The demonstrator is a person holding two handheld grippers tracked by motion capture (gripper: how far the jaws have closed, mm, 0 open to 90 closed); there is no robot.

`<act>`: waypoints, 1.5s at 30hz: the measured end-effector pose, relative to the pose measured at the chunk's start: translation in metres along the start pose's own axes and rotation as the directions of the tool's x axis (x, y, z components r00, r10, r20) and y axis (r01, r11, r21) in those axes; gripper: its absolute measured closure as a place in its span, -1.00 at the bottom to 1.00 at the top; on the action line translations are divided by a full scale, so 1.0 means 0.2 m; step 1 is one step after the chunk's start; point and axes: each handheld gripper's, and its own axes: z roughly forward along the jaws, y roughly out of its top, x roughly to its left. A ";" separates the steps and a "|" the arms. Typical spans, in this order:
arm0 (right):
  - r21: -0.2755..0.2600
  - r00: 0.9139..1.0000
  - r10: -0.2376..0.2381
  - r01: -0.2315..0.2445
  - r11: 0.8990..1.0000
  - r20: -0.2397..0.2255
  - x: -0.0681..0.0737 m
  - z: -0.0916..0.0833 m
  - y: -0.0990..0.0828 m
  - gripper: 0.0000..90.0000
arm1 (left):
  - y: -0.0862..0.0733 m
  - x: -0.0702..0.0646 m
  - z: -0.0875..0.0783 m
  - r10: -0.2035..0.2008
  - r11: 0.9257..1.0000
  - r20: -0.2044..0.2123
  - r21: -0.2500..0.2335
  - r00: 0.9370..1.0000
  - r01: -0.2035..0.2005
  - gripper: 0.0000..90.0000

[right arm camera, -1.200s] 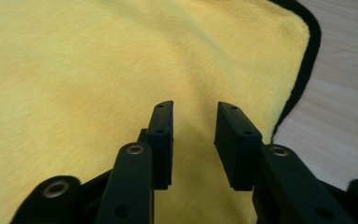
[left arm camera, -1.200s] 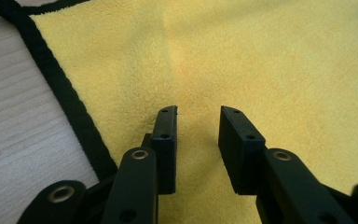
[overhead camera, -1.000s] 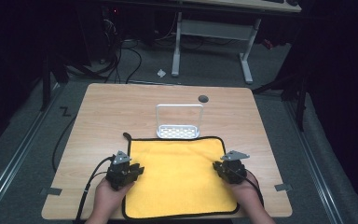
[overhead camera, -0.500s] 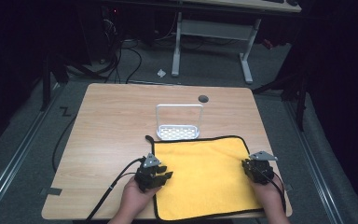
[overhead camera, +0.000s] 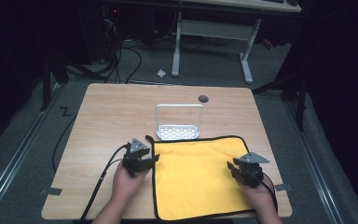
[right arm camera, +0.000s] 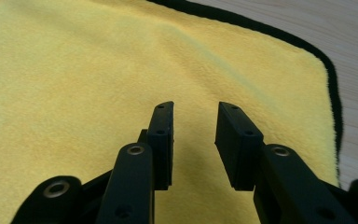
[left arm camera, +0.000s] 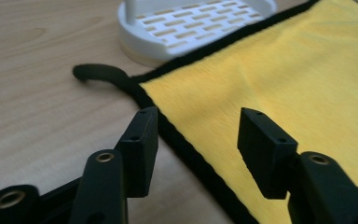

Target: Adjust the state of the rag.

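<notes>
Both grippers, left and right, had fingers open, empty. Soft, light yellow cloth lay near the bench's front edge; its black hem seemed the best hold.

Wooden table with a dark round grommet near its far edge. Beyond it, a white-legged desk frame, tangled black cables and a paper scrap on grey floor.

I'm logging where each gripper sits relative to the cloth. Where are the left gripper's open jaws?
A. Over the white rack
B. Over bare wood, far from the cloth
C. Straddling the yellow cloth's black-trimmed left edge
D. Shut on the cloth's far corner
C: in the left gripper view the left gripper is open, with the black-trimmed edge of the yellow cloth running between its jaws.
</notes>
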 end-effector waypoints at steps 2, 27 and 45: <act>-0.001 1.000 -0.014 0.014 1.000 -0.009 0.02 0.01 0.00 0.46 | 0.05 0.02 0.08 0.007 1.000 -0.023 0.022 1.000 -0.007 0.01; -0.040 0.987 -0.078 0.073 0.997 -0.142 0.25 0.02 0.04 0.15 | 0.05 0.06 0.16 -0.067 0.998 0.069 0.021 0.995 0.065 0.75; -0.031 0.900 -0.276 0.282 0.959 -0.336 0.90 0.14 0.14 -0.02 | 0.03 0.07 0.12 -0.099 0.994 0.096 -0.043 0.991 0.103 0.77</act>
